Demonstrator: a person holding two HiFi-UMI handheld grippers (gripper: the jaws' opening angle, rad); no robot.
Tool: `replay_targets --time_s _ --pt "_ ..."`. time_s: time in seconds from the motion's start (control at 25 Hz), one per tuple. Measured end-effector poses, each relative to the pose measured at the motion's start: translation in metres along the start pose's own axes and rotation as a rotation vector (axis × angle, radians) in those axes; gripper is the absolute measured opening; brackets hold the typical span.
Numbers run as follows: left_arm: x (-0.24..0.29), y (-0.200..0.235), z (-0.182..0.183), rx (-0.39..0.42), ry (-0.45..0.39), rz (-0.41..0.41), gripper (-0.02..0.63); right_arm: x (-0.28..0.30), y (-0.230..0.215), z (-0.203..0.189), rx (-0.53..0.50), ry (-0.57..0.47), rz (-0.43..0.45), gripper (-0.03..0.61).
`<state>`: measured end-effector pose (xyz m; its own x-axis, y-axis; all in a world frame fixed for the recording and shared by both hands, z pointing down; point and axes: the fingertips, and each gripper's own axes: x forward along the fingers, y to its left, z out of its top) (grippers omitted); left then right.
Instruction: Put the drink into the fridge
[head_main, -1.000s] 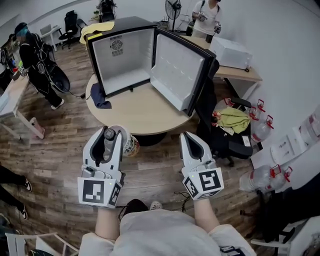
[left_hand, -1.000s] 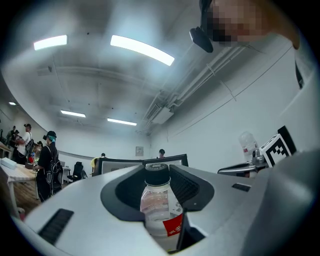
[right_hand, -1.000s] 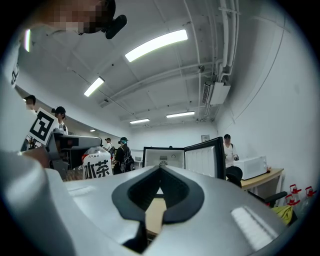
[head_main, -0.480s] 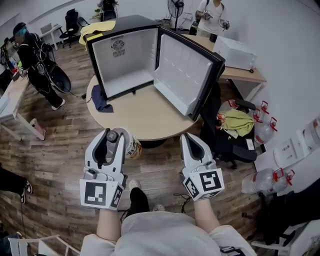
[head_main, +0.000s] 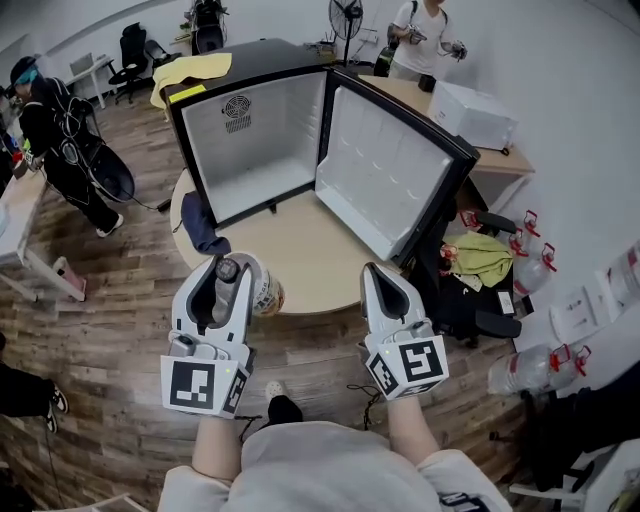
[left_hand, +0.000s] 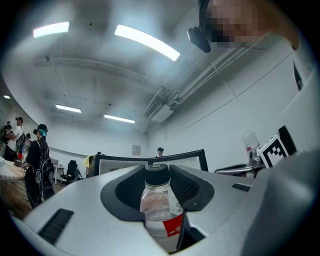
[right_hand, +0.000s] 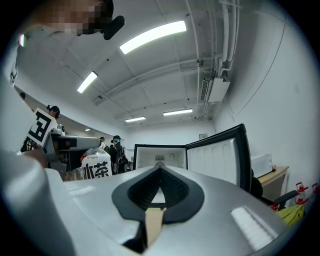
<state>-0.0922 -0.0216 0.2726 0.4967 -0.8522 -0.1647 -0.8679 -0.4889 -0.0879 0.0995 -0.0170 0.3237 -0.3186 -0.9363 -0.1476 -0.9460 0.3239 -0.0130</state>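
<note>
A small black fridge (head_main: 262, 130) stands on a round wooden table (head_main: 290, 250), its door (head_main: 395, 175) swung wide open to the right and its white inside bare. My left gripper (head_main: 228, 275) is shut on the drink (head_main: 262, 292), a clear bottle with a black cap and a red label, held upright over the table's near edge. In the left gripper view the bottle (left_hand: 159, 200) sits between the dark pads. My right gripper (head_main: 374, 270) hangs beside it, shut and holding nothing. In the right gripper view its tips (right_hand: 160, 168) meet, and the fridge (right_hand: 159, 159) lies straight ahead.
A dark blue cloth (head_main: 203, 222) lies on the table left of the fridge, a yellow cloth (head_main: 190, 72) on top of it. A black chair with a green cloth (head_main: 470, 245) stands behind the door. Water jugs (head_main: 530, 360) stand at right. People stand at left (head_main: 60, 130) and back (head_main: 425, 30).
The fridge and table have come nearer in the head view. Both grippers keep their places and states, the left still on the bottle.
</note>
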Motion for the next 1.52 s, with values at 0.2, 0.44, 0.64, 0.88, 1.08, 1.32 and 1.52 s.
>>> replay_targets --time_s 0.2,0.44,0.64,0.88,1.08,1.32,1.52 --pt "0.028 0.03 -0.005 -0.006 -0.007 -0.021 0.156 0.036 0.001 -0.005 0.007 -0.002 -0.022 0.011" --pt "0.049 0.056 -0.013 -0.019 -0.007 -0.042 0.156 0.066 0.003 -0.012 0.008 0.009 -0.05 0.011" --pt "0.059 0.075 -0.022 -0.027 -0.005 -0.06 0.156 0.085 0.011 -0.017 -0.006 0.018 -0.058 0.011" --pt "0.068 0.091 -0.034 -0.047 -0.004 -0.088 0.156 0.098 0.019 -0.022 -0.024 0.033 -0.076 0.011" --pt "0.076 0.093 -0.039 -0.062 -0.006 -0.126 0.156 0.102 0.021 -0.02 -0.033 0.034 -0.098 0.011" --pt "0.085 0.095 -0.045 -0.079 -0.008 -0.15 0.156 0.107 0.022 -0.02 -0.063 0.044 -0.109 0.011" --pt "0.098 0.095 -0.051 -0.088 0.001 -0.157 0.156 0.114 0.012 -0.025 -0.062 0.052 -0.119 0.011"
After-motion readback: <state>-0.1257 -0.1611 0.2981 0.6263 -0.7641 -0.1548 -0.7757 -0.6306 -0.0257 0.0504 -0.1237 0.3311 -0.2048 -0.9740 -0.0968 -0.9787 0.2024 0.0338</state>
